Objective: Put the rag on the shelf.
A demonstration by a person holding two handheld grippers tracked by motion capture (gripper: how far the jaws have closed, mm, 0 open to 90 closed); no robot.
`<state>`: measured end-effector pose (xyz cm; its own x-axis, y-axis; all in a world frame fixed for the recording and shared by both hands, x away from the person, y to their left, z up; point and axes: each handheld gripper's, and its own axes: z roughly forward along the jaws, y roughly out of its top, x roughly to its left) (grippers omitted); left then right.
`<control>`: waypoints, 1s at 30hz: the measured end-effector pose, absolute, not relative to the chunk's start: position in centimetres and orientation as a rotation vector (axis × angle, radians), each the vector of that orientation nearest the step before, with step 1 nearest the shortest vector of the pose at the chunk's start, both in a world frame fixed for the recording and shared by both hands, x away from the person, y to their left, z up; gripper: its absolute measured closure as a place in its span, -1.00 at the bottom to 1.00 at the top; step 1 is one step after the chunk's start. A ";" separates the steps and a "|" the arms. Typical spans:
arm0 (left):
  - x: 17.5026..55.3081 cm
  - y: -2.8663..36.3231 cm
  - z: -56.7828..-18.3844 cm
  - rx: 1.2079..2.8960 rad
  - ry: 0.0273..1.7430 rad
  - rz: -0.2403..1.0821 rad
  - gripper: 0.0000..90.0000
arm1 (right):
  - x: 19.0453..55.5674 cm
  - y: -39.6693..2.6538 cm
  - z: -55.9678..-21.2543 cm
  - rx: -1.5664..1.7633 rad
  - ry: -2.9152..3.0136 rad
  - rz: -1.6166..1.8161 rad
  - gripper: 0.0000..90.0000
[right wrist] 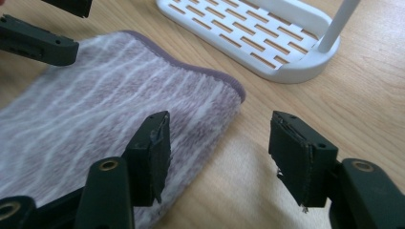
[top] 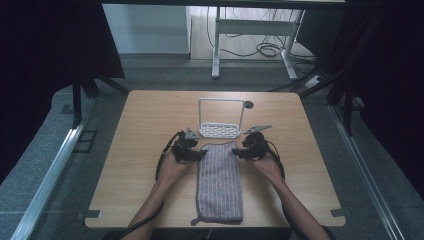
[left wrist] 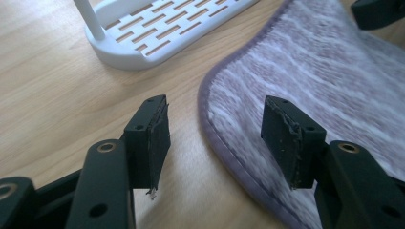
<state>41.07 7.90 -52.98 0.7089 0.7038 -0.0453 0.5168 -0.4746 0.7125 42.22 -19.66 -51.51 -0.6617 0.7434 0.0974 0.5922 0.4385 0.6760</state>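
Observation:
A folded grey-purple striped towel (top: 220,180) lies lengthwise in the middle of the wooden table (top: 145,130), its far end near a white slotted rack (top: 220,131). My left gripper (top: 202,153) is at the towel's far left corner, my right gripper (top: 235,152) at its far right corner. In the left gripper view the jaws (left wrist: 215,138) stand apart astride the towel's (left wrist: 325,81) hemmed edge, pads clear of it. In the right gripper view the gripper (right wrist: 217,152) is also open, one jaw over the towel (right wrist: 95,119), the other over bare wood.
The white rack (left wrist: 157,33) (right wrist: 267,38) has a tall wire frame rising from its base, just beyond the towel. Each gripper view shows the other gripper (left wrist: 377,12) (right wrist: 38,43) across the towel. Dark curtains and stands flank the table; a desk frame and cables stand behind.

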 end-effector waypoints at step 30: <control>40.1 7.5 -49.8 2.085 0.834 0.264 0.77 | 40.8 -18.7 -49.1 0.997 2.472 1.096 0.86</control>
